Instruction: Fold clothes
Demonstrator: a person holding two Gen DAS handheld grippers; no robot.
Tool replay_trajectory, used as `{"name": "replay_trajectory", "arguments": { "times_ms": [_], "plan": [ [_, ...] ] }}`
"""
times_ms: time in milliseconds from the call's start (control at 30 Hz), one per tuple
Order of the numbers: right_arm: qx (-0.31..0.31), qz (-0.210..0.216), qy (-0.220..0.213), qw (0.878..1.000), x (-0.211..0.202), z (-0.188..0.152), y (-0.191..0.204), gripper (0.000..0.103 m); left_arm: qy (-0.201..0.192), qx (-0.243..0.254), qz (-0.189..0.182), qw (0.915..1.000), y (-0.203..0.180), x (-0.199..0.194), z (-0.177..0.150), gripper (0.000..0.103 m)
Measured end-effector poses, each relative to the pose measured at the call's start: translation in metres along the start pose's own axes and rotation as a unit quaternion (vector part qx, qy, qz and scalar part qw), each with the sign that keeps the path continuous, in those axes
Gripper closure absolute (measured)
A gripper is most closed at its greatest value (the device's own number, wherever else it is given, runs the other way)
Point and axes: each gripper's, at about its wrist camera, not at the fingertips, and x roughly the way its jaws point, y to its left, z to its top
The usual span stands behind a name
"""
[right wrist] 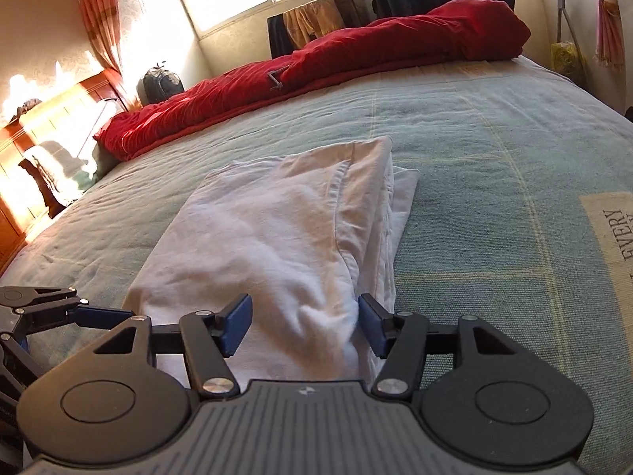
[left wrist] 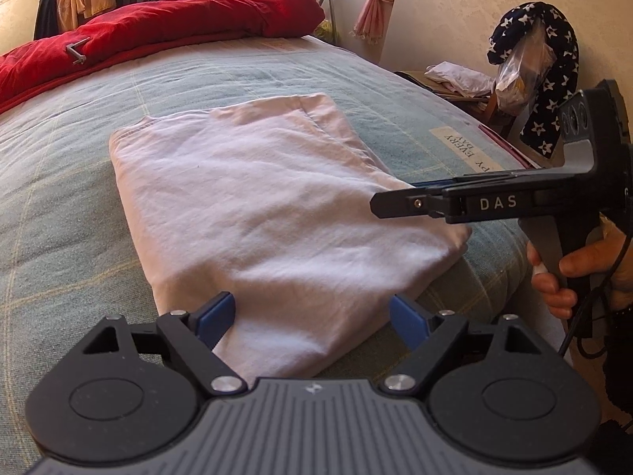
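Note:
A folded white garment [left wrist: 253, 198] lies flat on the grey-green bedspread [left wrist: 79, 150]. My left gripper [left wrist: 312, 316] hovers open over its near edge, and the blue pads [left wrist: 215, 316] stand wide apart with cloth below them. In the same view the right gripper [left wrist: 379, 202] reaches in from the right over the garment's right side, held by a hand [left wrist: 554, 277]. In the right wrist view the garment [right wrist: 277, 229] shows stacked layers. My right gripper [right wrist: 304, 322] is open, with a raised ridge of cloth between its pads. The left gripper's fingers [right wrist: 99, 312] show at the left.
A red duvet [left wrist: 158, 27] is heaped along the far side of the bed. A star-patterned cloth and a plastic bag [left wrist: 522, 71] hang by the wall on the right, above a cluttered side table. A wooden headboard [right wrist: 51, 134] and clothes hung at the window lie beyond.

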Motion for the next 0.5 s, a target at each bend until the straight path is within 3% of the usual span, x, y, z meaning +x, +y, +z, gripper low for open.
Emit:
{"name": "replay_trajectory", "arguments": {
  "times_ms": [133, 333, 500],
  "plan": [
    [-0.019, -0.005, -0.003, 1.000, 0.001, -0.003, 0.007, 0.031, 0.000, 0.002, 0.003, 1.0000, -0.002, -0.002, -0.001, 0.018],
    [-0.006, -0.015, 0.004, 1.000, 0.000, 0.004, 0.009, 0.031, -0.006, 0.007, 0.012, 0.9999, -0.003, -0.008, -0.001, 0.018],
    [-0.018, -0.024, -0.033, 0.999, -0.016, 0.027, 0.010, 0.033, -0.023, 0.005, 0.010, 0.9997, -0.003, -0.019, -0.002, 0.018]
  ]
}}
